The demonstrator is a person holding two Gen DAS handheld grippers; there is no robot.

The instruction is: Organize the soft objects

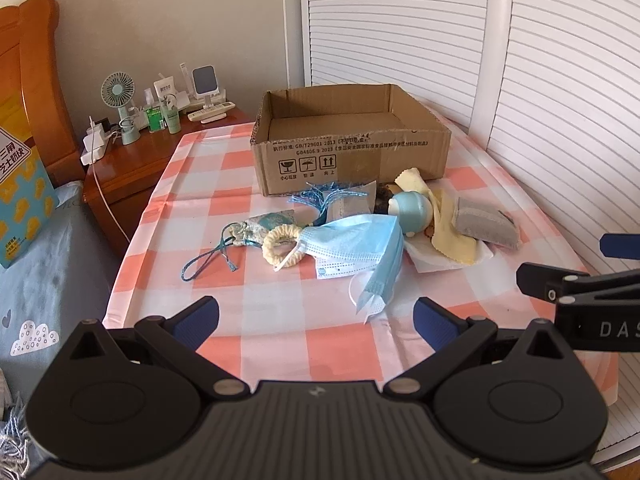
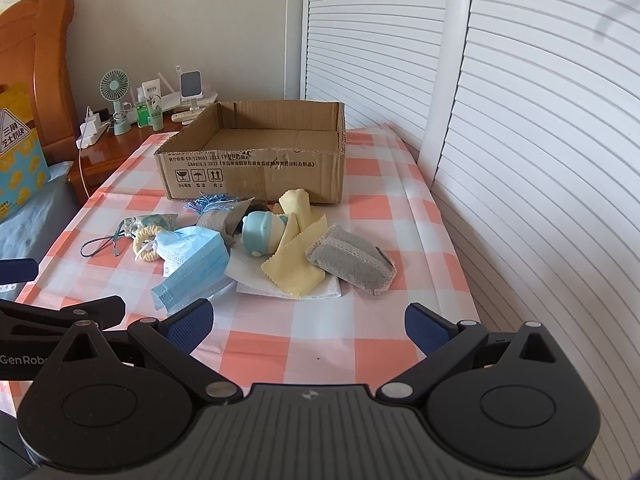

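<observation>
An empty cardboard box (image 1: 352, 144) (image 2: 256, 168) stands open at the far side of a pink-checked table. In front of it lies a pile of soft things: blue face masks (image 1: 356, 248) (image 2: 192, 264), a yellow cloth (image 1: 452, 236) (image 2: 296, 264), a grey pouch (image 1: 484, 224) (image 2: 352, 258), a light-blue round toy (image 1: 412, 208) (image 2: 262, 234), a cream woven ring (image 1: 282, 246) (image 2: 146, 244) and a patterned drawstring pouch (image 1: 260, 226). My left gripper (image 1: 316, 322) is open and empty near the table's front edge. My right gripper (image 2: 308, 320) is open and empty too, short of the pile.
A wooden nightstand (image 1: 132, 164) with a small fan (image 1: 118, 96), bottles and a charger stands at the left back. A bed with grey bedding (image 1: 44, 264) lies left. White louvered doors (image 2: 540, 160) run close along the table's right side.
</observation>
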